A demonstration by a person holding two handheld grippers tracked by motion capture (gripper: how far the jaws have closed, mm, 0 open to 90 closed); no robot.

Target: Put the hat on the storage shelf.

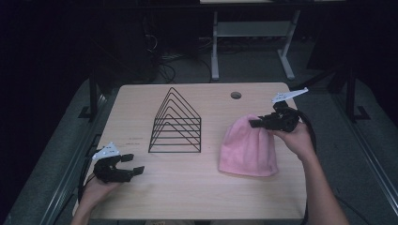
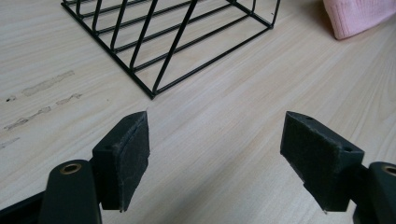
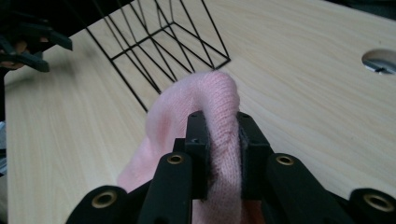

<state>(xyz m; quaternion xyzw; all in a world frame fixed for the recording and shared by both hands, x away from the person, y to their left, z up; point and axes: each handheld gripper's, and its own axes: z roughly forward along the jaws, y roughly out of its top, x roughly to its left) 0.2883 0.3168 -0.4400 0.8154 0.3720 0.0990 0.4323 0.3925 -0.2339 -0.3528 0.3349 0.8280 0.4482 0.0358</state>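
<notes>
A pink knitted hat (image 1: 248,149) lies on the right half of the wooden table (image 1: 197,197). My right gripper (image 1: 256,123) is shut on the hat's top edge; in the right gripper view a fold of the pink hat (image 3: 205,102) bulges up between the two black pads (image 3: 197,140). A black wire rack (image 1: 176,124) of nested triangles stands mid-table, left of the hat. My left gripper (image 1: 132,164) rests open near the table's front left, pointing toward the rack. In the left gripper view its pads (image 2: 125,156) stand wide apart over bare wood, with the wire rack (image 2: 163,37) just ahead.
A round cable hole (image 1: 236,95) is cut in the table near its back edge. A white desk frame (image 1: 253,42) stands on the floor behind the table. Faint tape marks (image 2: 44,95) show on the wood left of the rack.
</notes>
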